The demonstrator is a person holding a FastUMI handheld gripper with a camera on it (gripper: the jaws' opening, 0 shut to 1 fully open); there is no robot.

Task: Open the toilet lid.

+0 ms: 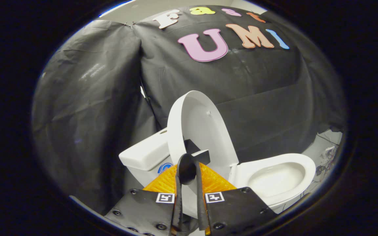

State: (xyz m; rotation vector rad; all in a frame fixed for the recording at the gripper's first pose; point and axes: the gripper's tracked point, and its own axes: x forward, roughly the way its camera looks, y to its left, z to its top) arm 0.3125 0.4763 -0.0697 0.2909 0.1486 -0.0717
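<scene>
The gripper [189,170] has its fingers [162,186] drawn close together, leaving only a narrow gap between them. A dark rounded part sits in that gap near the tips; whether it belongs to the gripper cannot be told. The fingers press against the lower rim of the toilet lid [197,127], one on each side of the rim, so the lid edge is pinched between them. The lid stands raised, close to upright, its inner face turned toward the open bowl and its back toward the tank [144,154]. The tank sits just behind the lid, on the side away from the bowl, with a small round blue mark [164,167] on its front face, partly hidden by the fingers. The toilet bowl [276,178] lies just beyond the fingers on the other side of the lid, its seat rim uncovered and the basin open. The lid hinge [233,168] joins the lid to the rear of the bowl. Black cloth [90,108] forms the booth wall behind and beside the toilet. Loose cables [326,160] lie on the floor past the front of the bowl.
</scene>
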